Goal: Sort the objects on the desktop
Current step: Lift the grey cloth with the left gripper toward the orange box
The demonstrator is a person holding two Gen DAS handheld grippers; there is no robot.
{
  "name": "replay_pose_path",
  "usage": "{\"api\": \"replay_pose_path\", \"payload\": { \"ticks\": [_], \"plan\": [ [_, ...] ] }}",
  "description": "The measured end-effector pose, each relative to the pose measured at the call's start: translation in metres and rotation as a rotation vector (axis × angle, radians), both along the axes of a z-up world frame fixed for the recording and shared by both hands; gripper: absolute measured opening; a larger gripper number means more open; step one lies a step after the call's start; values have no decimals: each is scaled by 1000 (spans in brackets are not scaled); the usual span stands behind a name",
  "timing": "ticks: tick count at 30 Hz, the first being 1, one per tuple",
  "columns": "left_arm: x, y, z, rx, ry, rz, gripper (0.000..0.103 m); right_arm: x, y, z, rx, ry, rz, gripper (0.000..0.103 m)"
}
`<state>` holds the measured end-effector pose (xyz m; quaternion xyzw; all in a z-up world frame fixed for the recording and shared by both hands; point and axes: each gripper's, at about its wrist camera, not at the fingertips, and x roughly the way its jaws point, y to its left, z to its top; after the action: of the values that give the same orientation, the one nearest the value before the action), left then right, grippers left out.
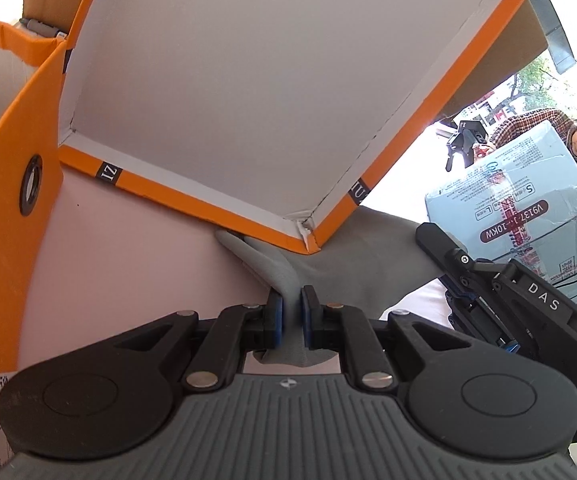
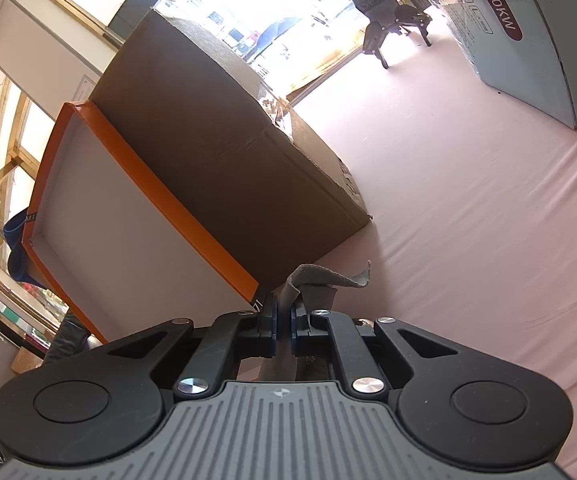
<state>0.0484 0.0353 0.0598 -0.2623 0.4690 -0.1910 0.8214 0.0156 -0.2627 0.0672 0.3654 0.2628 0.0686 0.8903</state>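
Your left gripper (image 1: 292, 312) is clenched on a fold of the grey cloth (image 1: 352, 256), which hangs stretched between both tools above the pink surface (image 1: 128, 248). Your right gripper (image 2: 283, 328) pinches the cloth's other edge, just beside the orange lid (image 2: 128, 208) propped against the brown box (image 2: 224, 128).

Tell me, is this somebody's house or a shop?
Probably a shop or workroom by a street. A big window shows buildings outside, and cardboard boxes and a taped blue carton stand on a pink-covered table.
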Motion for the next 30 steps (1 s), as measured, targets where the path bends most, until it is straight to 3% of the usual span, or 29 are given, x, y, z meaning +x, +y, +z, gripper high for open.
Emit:
{"api": "replay_pose_path", "payload": {
  "ticks": [8, 18, 24, 30],
  "plan": [
    [-14, 0, 25, -11, -99, -32, 8, -21, 0, 30, -3, -97, -1, 6],
    [-34, 21, 67, 14, -295, 34, 8, -54, 8, 69, -28, -240, 32, 6],
    [-32, 34, 73, 18, -293, 57, 8, -67, 22, 81, -71, -284, 68, 6],
    [-46, 54, 89, 55, -354, 97, 8, -74, 44, 84, -122, -294, 96, 6]
  ]
}}
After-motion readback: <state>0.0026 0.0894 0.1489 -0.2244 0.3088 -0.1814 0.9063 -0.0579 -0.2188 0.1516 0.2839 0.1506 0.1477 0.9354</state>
